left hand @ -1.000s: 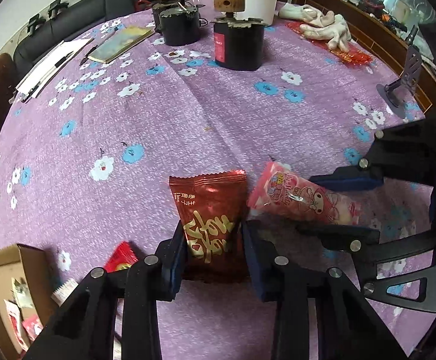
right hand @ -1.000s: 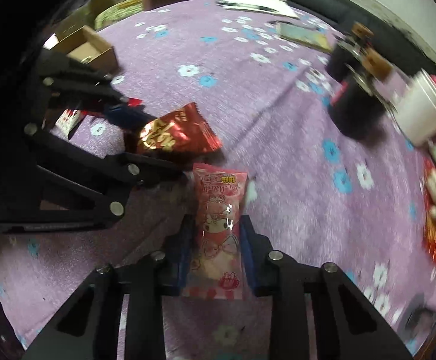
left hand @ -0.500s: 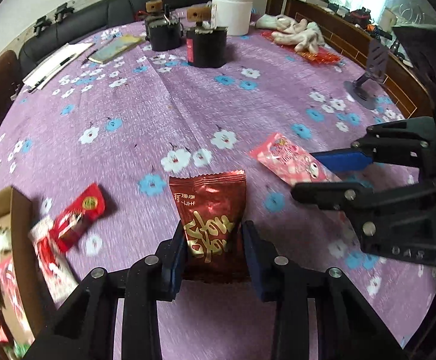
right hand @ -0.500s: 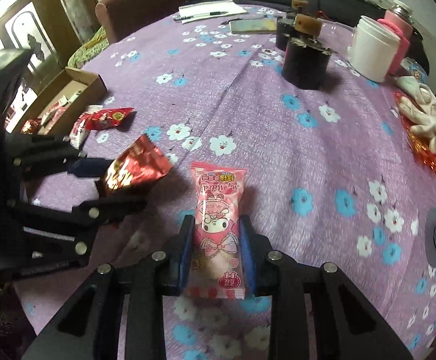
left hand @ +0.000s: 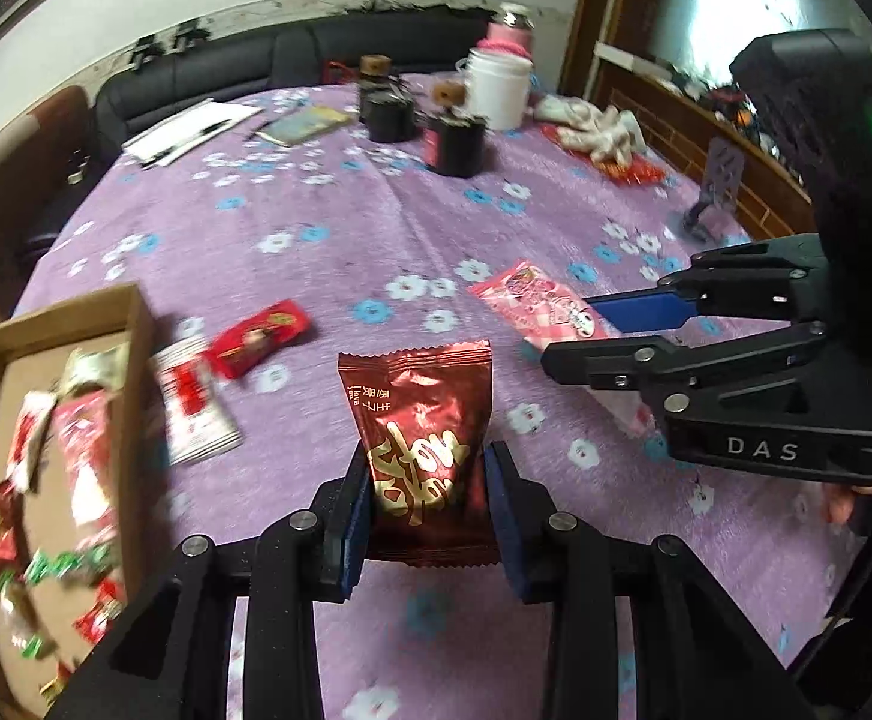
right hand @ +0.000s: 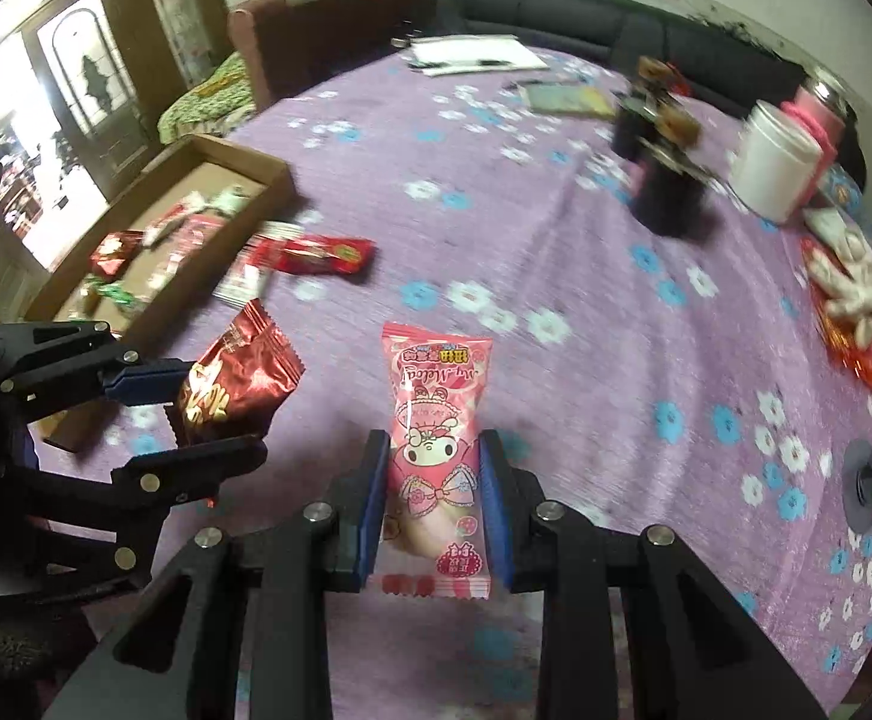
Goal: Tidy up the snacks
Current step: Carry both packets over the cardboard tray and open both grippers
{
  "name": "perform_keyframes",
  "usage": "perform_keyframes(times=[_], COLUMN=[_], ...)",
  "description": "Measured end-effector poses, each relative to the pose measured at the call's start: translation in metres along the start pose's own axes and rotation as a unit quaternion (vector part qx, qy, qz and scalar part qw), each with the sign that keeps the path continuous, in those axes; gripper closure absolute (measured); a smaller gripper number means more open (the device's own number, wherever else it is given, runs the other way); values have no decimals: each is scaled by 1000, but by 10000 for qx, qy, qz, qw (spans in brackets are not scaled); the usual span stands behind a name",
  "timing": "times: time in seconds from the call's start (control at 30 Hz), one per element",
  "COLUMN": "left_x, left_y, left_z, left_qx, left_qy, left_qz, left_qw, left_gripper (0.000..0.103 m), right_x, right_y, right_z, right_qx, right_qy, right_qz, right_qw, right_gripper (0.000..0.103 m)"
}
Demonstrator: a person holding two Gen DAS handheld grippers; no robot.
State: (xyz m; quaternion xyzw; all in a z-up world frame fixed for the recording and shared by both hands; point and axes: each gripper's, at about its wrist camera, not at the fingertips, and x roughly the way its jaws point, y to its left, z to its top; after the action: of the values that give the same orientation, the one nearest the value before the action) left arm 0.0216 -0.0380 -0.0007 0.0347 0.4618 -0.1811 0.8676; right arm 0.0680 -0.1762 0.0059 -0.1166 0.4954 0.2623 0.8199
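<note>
My left gripper (left hand: pixel 430 504) is shut on a dark red snack packet (left hand: pixel 421 432) with gold lettering, held above the purple flowered tablecloth (left hand: pixel 376 228). My right gripper (right hand: pixel 434 501) is shut on a pink snack packet (right hand: pixel 436 420) with a cartoon figure, also held off the cloth. Each view shows the other gripper: the right one (left hand: pixel 604 330) with its pink packet (left hand: pixel 532 300), the left one (right hand: pixel 172 414) with its red packet (right hand: pixel 238 378). A cardboard box (left hand: pixel 58 324) holding several snacks sits at the left table edge. Two loose packets, one red (left hand: pixel 256 336) and one white-and-red (left hand: pixel 196 408), lie beside it.
At the far side stand two black jars (left hand: pixel 454 138) with cork knobs, a white tub (left hand: pixel 499 90), a pink bottle (left hand: pixel 511 30), papers (left hand: pixel 190 129), a booklet (left hand: pixel 304 123) and white gloves (left hand: pixel 598 129). A small black stand (right hand: pixel 862 486) sits near the right edge. Sofas ring the table.
Both grippers have lifted off the cloth with their packets and swung left, bringing the cardboard box and the loose packets beside it into view.
</note>
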Motion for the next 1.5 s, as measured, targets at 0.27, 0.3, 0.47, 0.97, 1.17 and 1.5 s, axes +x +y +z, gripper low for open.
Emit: perform_keyframes(times=[0.27, 0.3, 0.47, 0.97, 1.17, 1.5], left_x=[-48, -54, -70, -59, -55, -63], left_y=[74, 88, 151, 211, 206, 200], left_z=[-25, -29, -47, -68, -66, -61], left_qx=[-576, -675, -1103, -1563, -1467, -1461], left_qy=[-239, -266, -244, 55, 106, -14], left_qz=[353, 479, 1013, 1310, 1382, 1730], left_qw=[9974, 9962, 9884, 9790, 9794, 9740], left_gripper=[65, 65, 65, 64, 64, 40], right_x=[10, 14, 46, 114, 116, 86], right_y=[80, 92, 148, 216, 214, 179], right_z=[46, 53, 86, 120, 120, 118], right_qx=[-522, -607, -796, -878, -891, -689], right_qy=[-164, -180, -175, 128, 132, -161], right_qz=[447, 508, 918, 1203, 1107, 1202], right_qw=[9975, 9967, 9924, 9888, 9898, 9902], right_gripper=[75, 75, 75, 74, 72, 61])
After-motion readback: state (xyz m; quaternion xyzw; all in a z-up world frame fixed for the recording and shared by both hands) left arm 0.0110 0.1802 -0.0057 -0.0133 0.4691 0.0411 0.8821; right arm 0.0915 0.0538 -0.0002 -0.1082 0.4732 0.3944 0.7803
